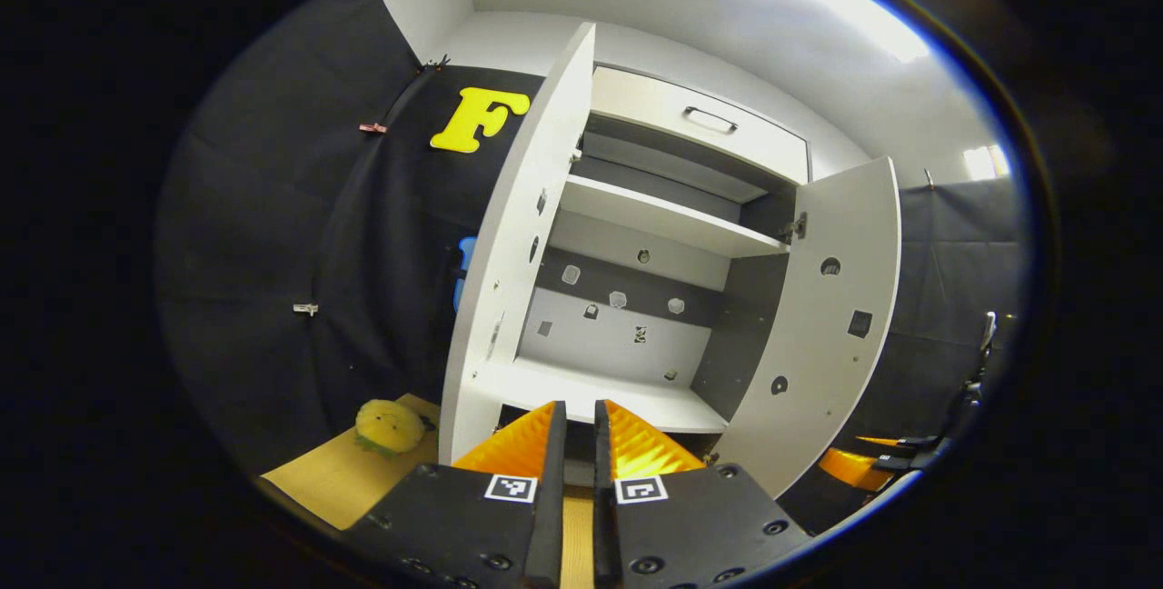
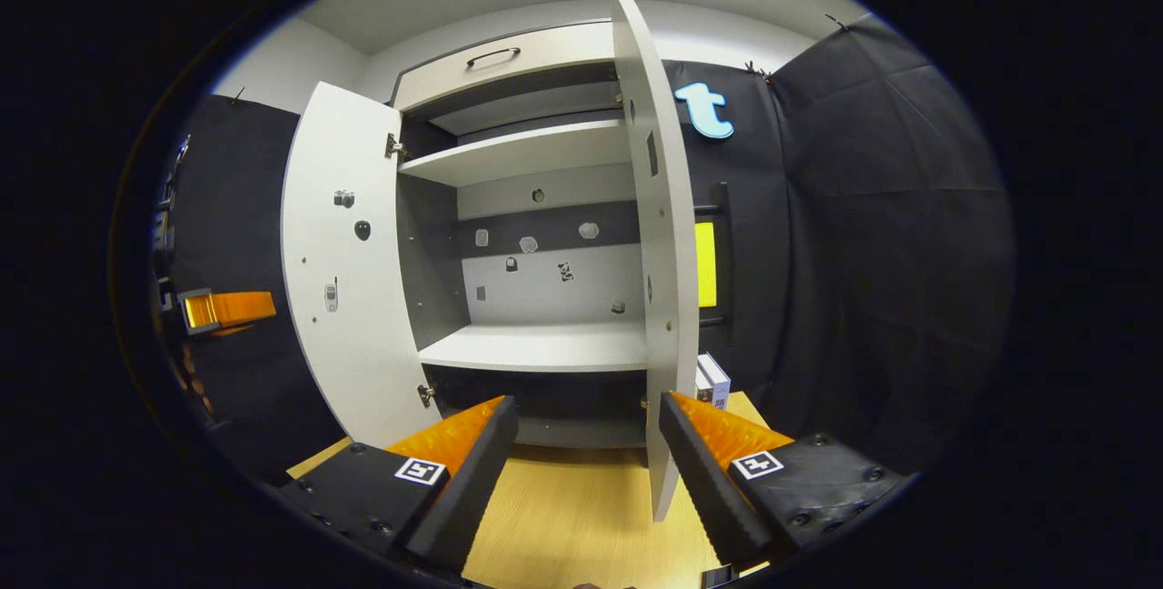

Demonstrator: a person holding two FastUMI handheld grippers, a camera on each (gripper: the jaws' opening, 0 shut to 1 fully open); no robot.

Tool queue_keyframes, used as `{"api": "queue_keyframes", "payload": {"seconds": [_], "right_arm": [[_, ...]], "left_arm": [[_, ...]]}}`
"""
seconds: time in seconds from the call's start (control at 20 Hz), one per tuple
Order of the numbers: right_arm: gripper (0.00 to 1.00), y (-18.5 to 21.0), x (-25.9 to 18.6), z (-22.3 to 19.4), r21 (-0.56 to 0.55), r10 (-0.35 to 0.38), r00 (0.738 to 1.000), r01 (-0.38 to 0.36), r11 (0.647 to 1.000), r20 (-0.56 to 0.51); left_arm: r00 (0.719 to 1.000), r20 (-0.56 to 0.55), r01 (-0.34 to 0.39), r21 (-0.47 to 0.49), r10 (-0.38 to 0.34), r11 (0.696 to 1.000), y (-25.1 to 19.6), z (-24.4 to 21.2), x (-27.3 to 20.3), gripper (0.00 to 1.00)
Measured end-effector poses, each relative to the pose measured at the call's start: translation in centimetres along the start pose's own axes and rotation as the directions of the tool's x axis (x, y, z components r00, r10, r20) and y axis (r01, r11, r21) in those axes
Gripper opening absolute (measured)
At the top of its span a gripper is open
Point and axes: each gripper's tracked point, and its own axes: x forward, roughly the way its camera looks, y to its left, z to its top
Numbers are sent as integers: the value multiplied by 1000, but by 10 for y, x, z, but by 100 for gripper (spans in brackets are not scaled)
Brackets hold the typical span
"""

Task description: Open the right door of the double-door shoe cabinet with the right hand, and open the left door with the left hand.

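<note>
The white double-door shoe cabinet (image 1: 636, 216) stands with both doors swung out, its shelves (image 2: 536, 345) bare. In the left gripper view the left door (image 1: 518, 244) is edge-on at left and the right door (image 1: 831, 325) angles out at right. My left gripper (image 1: 579, 409) sits in front of the cabinet's lower shelf, its orange fingers almost touching, nothing between them. In the right gripper view my right gripper (image 2: 586, 407) is open; the right door (image 2: 663, 253) hangs edge-on just inside the right finger (image 2: 718, 471), not pinched. The left door (image 2: 345, 271) stands wide at left.
A closed drawer with a dark handle (image 1: 709, 119) tops the cabinet. A yellow round soft thing (image 1: 389, 425) lies on the wooden surface (image 2: 563, 498) left of the cabinet. A small white box (image 2: 713, 380) stands behind the right door. The other gripper (image 2: 227, 307) shows beyond the left door.
</note>
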Motion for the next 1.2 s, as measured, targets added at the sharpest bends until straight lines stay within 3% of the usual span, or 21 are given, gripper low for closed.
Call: {"api": "queue_keyframes", "payload": {"seconds": [0.25, 0.45, 0.8, 1.2], "right_arm": [[98, -4, -10, 18, 8, -13, 999, 13, 1000, 47], [98, 3, -19, 18, 9, -35, 997, 34, 999, 70], [98, 16, -24, -3, -13, -65, 997, 65, 998, 39], [98, 27, -23, -16, -27, -76, 997, 76, 997, 30]], "left_arm": [[1000, -4, -27, 85, 27, 996, -17, -7, -10, 68], [1000, 12, -18, 106, 16, 994, -17, -7, -15, 94], [999, 42, -21, 210, 13, 977, -4, -14, -20, 95], [1000, 23, 0, 180, -4, 984, 2, -29, -26, 95]]}}
